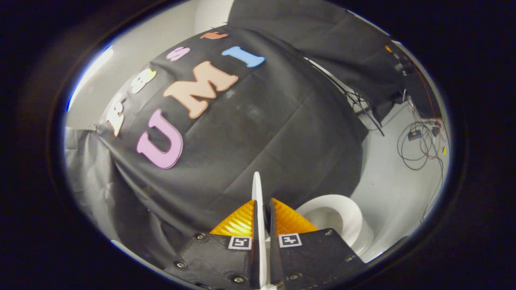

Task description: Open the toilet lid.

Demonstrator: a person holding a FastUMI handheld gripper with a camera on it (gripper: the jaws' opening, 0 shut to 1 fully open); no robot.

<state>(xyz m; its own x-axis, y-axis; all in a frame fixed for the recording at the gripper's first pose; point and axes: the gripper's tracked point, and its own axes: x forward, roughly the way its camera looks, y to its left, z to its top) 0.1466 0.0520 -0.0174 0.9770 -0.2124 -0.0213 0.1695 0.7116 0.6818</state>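
Clamped between the two fingers of the gripper (pixel 262 209) is the toilet lid (pixel 257 189), seen edge-on as a thin white blade that rises between the fingertips and pokes up a little beyond them. Both fingers press on it, one from each side, with almost no gap left between them. Most of the lid is hidden: its flat faces are covered by the fingers, and its lower part runs down between the finger bases and is cut off there, so its full shape and hinge cannot be made out.

Left of the fingers and behind them hangs the black cloth wall (pixel 258 133), creased and sagging, with a grey fold of cloth at its far left side that is hard to read.

Just right of the fingers sits the toilet seat (pixel 342 213), a white rounded ring around a shadowed bowl opening; its near part is hidden behind the right finger.

Farther right lies a pale floor (pixel 391 189) with a tangle of thin cables (pixel 419 141) and small dark boxes, too small to identify.
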